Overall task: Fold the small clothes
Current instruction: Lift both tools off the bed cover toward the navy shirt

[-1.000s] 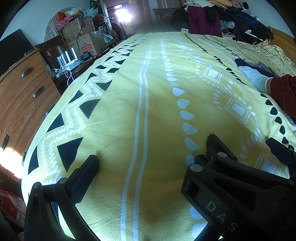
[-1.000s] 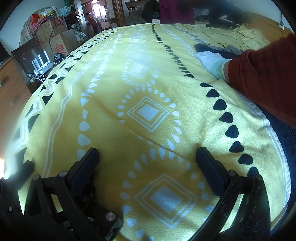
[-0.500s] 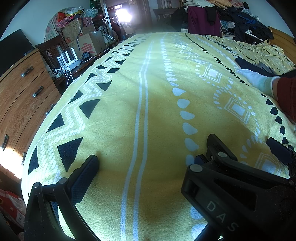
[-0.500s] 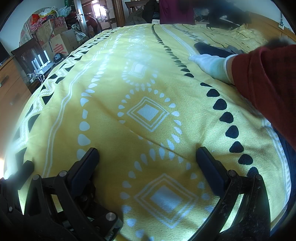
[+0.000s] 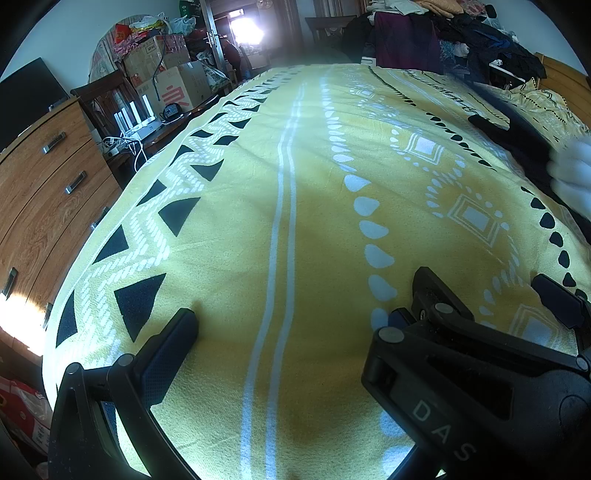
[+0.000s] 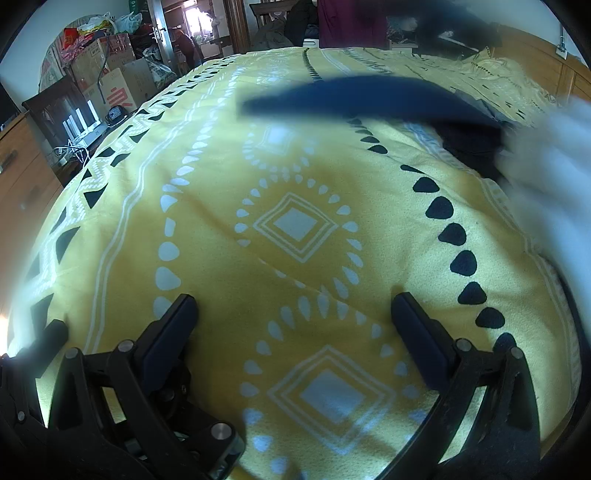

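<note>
Yellow patterned bed [image 6: 295,258] fills both views, left gripper [image 5: 299,299] and right gripper [image 6: 293,310] resting on it with jaws spread, gripping nothing, then a blurred white-gloved hand [image 6: 546,177] at right lifting a dark garment [image 6: 369,99] above the bed, cluttered boxes [image 5: 173,85] beyond.

Daylight is flaring through the doorway [image 5: 248,30], washing out my far view. The gloved hand [image 6: 550,177] and dark garment [image 6: 369,99] are smearing with blur; fisheye edges are bending, darkening.
</note>
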`<state>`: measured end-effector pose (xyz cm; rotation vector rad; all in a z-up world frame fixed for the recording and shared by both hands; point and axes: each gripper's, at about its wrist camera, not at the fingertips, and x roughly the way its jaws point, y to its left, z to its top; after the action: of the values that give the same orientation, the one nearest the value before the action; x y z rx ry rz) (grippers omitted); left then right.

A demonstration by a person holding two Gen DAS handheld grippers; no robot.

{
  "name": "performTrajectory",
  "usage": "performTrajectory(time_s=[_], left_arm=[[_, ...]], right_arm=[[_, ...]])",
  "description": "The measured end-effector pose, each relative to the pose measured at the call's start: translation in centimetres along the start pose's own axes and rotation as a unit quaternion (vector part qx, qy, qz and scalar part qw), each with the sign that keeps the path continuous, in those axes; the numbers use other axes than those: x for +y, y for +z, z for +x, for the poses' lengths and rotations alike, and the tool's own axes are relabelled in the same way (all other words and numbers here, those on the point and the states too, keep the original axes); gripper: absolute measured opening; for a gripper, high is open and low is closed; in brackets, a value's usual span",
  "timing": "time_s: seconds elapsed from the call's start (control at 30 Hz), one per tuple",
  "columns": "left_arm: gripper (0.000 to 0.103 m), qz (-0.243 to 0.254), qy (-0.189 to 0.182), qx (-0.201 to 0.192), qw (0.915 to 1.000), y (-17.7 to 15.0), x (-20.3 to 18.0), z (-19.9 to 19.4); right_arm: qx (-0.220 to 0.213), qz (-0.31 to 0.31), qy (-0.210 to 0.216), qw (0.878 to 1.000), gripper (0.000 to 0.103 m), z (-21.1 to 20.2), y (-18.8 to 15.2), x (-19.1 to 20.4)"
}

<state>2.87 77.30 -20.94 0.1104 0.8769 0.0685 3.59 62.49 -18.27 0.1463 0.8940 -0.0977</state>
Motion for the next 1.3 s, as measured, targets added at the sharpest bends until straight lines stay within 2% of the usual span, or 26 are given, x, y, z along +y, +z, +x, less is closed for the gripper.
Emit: performTrajectory(time_s=[0.67, 0.87, 1.0, 1.13, 1.3], left_arm=[[0.103, 0.0, 0.0, 0.0, 1.0, 0.0, 0.0, 0.0], [0.103, -0.006, -0.009, 0.004, 0.9999, 0.0, 0.3, 0.3], [0.103, -0.004, -0.005, 0.001, 1.0, 0.1, 0.1, 0.3], [0.103, -0.005, -0.008, 0.003, 1.0, 0.3, 0.2, 0.5], [0.103, -0.013, -0.043, 0.007, 0.999, 0.6, 1.2, 0.7]], right_arm=[[-0.002, 0.001, 0.001, 1.0, 0.103, 0.0, 0.0, 0.0], [-0.011, 0.018, -0.003, 1.0, 0.103, 0.0, 0.0, 0.0], [-0.003, 0.005, -0.011, 1.0, 0.103, 0.4, 0.3, 0.3], [-0.007, 0.02, 0.019, 1.0, 0.103, 0.2, 0.4, -0.5], [0.045, 0.032, 0.139, 0.989, 0.103, -0.1, 2.2, -3.0]])
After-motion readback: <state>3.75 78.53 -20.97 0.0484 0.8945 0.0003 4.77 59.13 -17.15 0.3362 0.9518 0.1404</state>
